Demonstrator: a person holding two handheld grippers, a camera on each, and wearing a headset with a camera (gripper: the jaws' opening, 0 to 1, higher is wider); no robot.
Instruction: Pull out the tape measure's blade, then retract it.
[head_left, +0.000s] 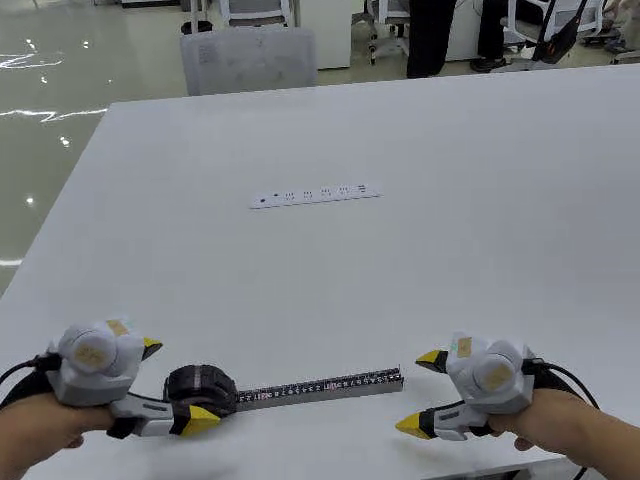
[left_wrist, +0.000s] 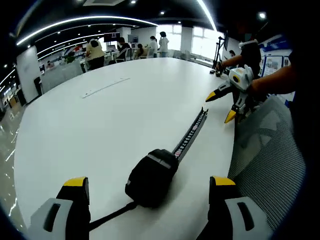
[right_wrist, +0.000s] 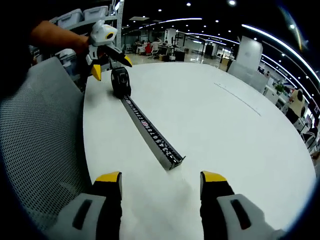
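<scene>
White table (head_left: 420, 150), power strip (head_left: 314, 195) at centre, grey chair (head_left: 250, 58) beyond. Tape measure (head_left: 200, 388) at near edge, blade (head_left: 320, 387) extended. Left gripper (head_left: 177, 384) jaws apart astride its case (left_wrist: 151, 176); right gripper (head_left: 418, 392) jaws apart, empty, by blade tip.

Matt white table (head_left: 400, 150); tape measure (head_left: 200, 388) in rubbery black casing.

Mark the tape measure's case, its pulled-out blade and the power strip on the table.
Tape measure case (left_wrist: 151, 177): left gripper view, top of the black housing.
Blade (right_wrist: 151, 134): right gripper view, middle of the numbered strip.
Power strip (head_left: 315, 195): head view, centre of its white body.
</scene>
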